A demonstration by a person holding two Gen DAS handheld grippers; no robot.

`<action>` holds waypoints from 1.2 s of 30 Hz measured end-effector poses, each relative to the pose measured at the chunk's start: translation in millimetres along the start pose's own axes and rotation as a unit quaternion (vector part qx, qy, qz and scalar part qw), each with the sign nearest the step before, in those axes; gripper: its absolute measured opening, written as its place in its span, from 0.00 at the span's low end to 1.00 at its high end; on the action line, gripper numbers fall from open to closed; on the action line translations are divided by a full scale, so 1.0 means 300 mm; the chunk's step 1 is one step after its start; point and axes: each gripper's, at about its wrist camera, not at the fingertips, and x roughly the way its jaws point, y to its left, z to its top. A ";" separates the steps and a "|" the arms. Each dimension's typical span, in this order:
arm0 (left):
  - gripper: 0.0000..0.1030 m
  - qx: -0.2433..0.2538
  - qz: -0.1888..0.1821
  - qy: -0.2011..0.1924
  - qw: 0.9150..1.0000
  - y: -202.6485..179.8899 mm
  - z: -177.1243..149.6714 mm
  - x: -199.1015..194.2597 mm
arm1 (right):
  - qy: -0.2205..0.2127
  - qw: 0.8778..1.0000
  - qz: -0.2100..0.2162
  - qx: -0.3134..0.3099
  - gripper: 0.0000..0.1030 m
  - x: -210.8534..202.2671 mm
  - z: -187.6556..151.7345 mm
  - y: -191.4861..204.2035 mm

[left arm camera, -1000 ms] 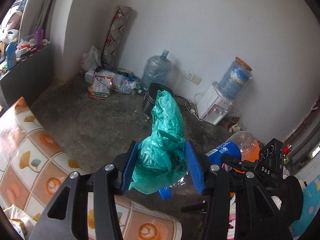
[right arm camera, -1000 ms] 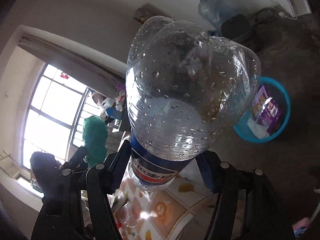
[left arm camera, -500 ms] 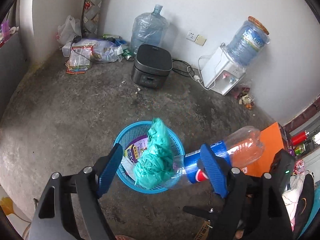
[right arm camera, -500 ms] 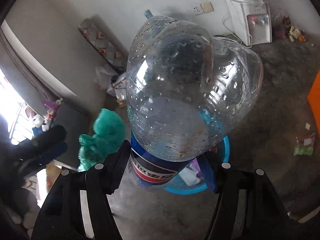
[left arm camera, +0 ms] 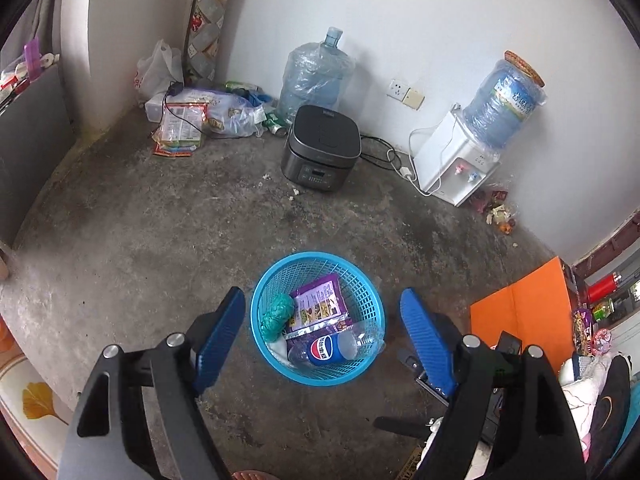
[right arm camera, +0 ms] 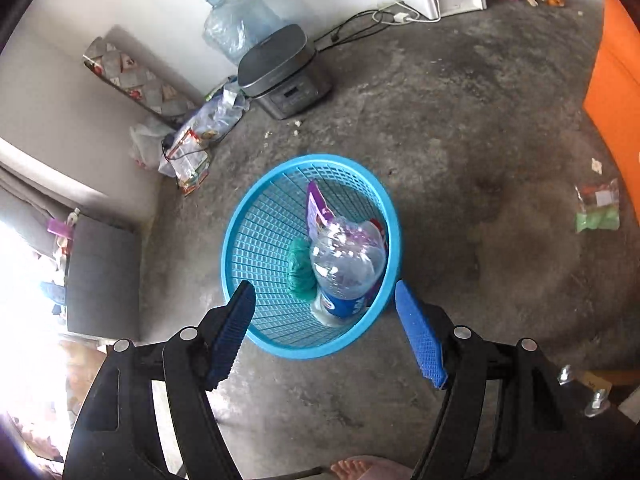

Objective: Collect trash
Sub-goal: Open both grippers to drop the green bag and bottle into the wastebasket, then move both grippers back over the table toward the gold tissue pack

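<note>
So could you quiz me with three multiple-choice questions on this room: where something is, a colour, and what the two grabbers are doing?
1. Where is the Pepsi bottle?
A. in the basket
B. on the rice cooker
C. in the right gripper

2. What colour is the basket?
A. orange
B. blue
C. white

3. How are the left gripper and right gripper?
A. both open
B. both shut
C. one shut

Answers: 1 A, it lies among the trash beside the green bag; 2 B, its mesh wall is blue; 3 A, both pairs of fingers stand apart, holding nothing.

Soft daylight, blown-out window glare [right arm camera: 24,320] at left, sharp focus, fisheye-bent, dark-vignetted edges.
</note>
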 end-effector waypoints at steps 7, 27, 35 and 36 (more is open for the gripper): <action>0.81 0.008 -0.027 -0.041 0.999 0.014 -0.042 -0.281 | -0.043 0.996 0.049 -0.058 0.67 -0.162 -0.014 0.170; 0.93 -0.066 0.094 -0.213 0.970 0.279 -0.561 -1.248 | -0.192 0.896 0.143 -0.373 0.91 -0.665 -0.320 0.621; 0.93 -0.154 0.197 -0.244 0.937 0.421 -0.938 -1.521 | -0.054 0.875 0.265 -0.401 0.91 -0.655 -0.444 0.750; 0.93 -0.168 0.204 -0.244 0.933 0.435 -0.982 -1.534 | -0.040 0.873 0.271 -0.404 0.91 -0.648 -0.464 0.766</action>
